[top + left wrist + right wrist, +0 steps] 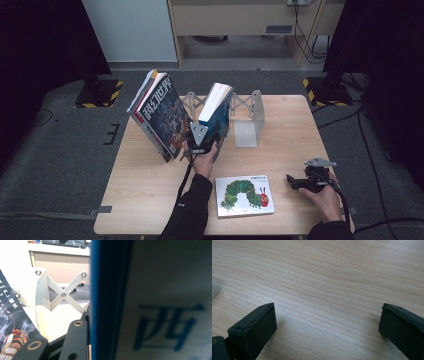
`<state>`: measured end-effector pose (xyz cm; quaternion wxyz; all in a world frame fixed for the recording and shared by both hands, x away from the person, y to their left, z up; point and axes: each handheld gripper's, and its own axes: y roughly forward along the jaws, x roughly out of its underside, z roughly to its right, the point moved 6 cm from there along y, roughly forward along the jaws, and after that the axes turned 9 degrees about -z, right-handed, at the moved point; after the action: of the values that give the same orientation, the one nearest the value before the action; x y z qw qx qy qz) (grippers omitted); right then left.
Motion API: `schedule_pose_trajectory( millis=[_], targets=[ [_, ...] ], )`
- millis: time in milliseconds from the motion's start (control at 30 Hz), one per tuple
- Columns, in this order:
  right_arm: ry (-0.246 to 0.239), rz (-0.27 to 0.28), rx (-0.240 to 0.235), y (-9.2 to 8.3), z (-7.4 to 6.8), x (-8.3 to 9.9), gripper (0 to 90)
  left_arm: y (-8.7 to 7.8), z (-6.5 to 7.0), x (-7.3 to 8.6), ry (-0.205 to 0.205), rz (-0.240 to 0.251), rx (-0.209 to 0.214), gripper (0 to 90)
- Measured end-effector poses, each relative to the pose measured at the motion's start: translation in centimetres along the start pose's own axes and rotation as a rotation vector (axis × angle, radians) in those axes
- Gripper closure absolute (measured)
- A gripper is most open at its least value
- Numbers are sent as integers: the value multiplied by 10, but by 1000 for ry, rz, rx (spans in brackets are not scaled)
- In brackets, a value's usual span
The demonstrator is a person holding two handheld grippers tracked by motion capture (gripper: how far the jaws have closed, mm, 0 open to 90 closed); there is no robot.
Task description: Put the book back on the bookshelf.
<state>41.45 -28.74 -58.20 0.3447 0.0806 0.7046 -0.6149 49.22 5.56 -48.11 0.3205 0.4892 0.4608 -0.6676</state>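
A thick blue book (216, 107) stands tilted on its lower edge at the middle of the table, pages up. My left gripper (206, 137) is shut on its lower end. In the left gripper view the blue spine (110, 302) lies flat against one black finger (76, 340), and the other finger is hidden behind the book. A large dark magazine (160, 112) leans to the left of it, its cover at the picture's edge (12, 322). My right gripper (292, 181) rests open near the table's right front, with bare wood between its fingertips (327, 330).
A pale expandable book rack (247, 117) with scissor links (60, 293) stands behind the blue book. A white picture book with a green caterpillar (245, 195) lies flat near the front edge. The wooden table (290, 125) is bare on the right.
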Motion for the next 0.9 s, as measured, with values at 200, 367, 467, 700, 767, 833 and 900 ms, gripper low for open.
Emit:
schedule_pose_trajectory(
  millis=[200,367,467,700,767,833,900],
  targets=[
    [-1,0,1,0,0,0,17,-19,-2,23,11,-24,24,553],
    [-2,0,2,0,0,0,19,-23,-4,28,-20,-14,42,576],
    [-1,0,3,0,0,0,19,-21,-1,27,-4,-21,27,588],
    [-1,0,2,0,0,0,19,-9,5,23,-6,-32,8,591],
    [-1,0,2,0,0,0,19,-4,6,21,1,-37,3,591],
    [-2,0,2,0,0,0,18,-1,8,20,1,-41,-2,589],
    [-2,0,0,0,0,0,18,4,11,19,0,-47,-8,583]
  ],
)
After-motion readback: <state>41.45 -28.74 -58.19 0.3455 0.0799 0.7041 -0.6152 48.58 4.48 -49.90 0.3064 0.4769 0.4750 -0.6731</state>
